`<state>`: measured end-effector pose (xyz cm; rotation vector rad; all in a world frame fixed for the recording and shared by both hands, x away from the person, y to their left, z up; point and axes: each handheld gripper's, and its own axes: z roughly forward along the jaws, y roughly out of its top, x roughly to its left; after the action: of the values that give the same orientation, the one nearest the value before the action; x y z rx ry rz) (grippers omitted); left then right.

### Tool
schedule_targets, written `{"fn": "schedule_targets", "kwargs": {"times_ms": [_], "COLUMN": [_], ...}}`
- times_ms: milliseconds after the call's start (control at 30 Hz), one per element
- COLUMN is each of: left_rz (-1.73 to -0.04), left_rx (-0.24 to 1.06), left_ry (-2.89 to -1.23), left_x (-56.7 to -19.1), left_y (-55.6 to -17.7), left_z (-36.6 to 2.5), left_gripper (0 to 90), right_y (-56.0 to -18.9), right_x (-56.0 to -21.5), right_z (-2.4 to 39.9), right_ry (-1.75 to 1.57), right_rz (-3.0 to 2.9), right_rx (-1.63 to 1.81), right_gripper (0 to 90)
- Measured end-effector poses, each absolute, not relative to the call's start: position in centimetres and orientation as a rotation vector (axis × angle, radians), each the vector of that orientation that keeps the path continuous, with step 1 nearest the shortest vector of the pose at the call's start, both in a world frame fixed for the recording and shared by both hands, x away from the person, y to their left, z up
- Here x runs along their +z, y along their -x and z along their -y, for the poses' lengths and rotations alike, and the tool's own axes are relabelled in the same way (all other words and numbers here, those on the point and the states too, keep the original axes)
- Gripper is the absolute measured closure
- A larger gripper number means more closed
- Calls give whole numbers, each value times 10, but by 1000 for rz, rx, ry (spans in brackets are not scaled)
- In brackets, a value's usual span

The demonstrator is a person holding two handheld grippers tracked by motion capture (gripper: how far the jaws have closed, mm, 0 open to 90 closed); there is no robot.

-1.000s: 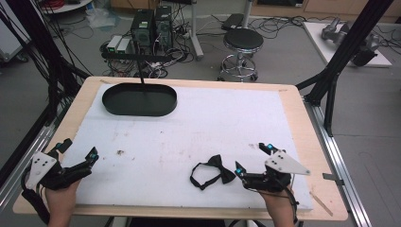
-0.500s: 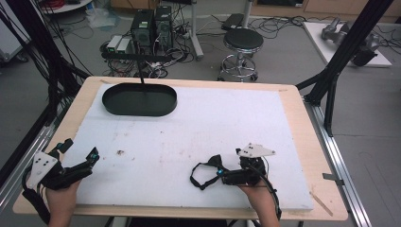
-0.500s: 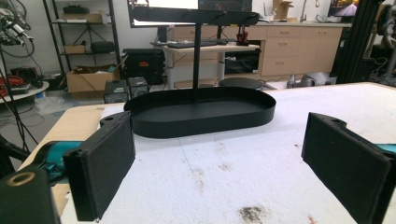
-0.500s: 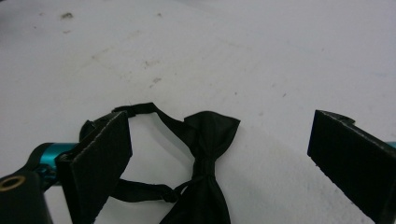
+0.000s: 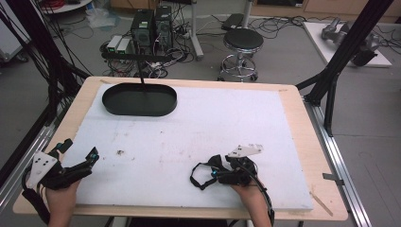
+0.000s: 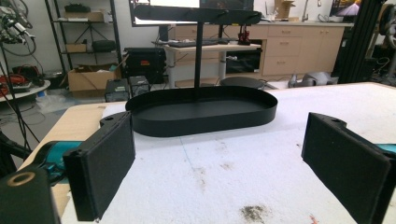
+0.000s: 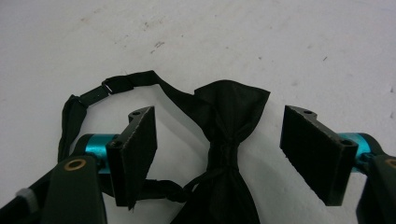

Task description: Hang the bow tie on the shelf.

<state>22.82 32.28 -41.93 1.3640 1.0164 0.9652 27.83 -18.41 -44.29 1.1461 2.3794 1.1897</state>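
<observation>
Right gripper (image 7: 219, 154) has swung left since 1 second ago; its jaws now gape either side of my bow tie (image 7: 229, 140), not touching. Left gripper (image 6: 219, 163) stays spread, unmoved.

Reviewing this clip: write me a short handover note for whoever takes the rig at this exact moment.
Right gripper: jaws open, down over the black bow tie, one jaw on either side of its centre knot; not closed on it.
Left gripper: open, holding nothing, at the near left corner of the white mat, facing the black oval tray.
Bow tie lies flat on the mat near the front edge, its strap looped to one side. The tray sits at the far left.
Done: right gripper lined up on the knot.
Left: close on the tie and lift it; probably it goes to the tray.
</observation>
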Motion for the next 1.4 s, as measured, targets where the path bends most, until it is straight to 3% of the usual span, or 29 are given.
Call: {"fn": "schedule_targets", "kwargs": {"times_ms": [567,867,1400], "left_rz": [-1015,-1016,-1011], "left_rx": [963,964,970], "left_ry": [-1364,-1359,-1357], "left_x": [-419,-419,-418], "left_y": [-228,-228,-228], "left_z": [-323,-324,-323], "left_gripper": [102,102,102], "right_y": [-273,-265,-260], "right_x": [-449,-444,-389], "right_z": [181,179,175], "right_ry": [-1080,-997,-806], "right_rz": [-2371,-2280,-1967], "right_rx": [1102,1089,1230], "right_gripper": [741,768,764]}}
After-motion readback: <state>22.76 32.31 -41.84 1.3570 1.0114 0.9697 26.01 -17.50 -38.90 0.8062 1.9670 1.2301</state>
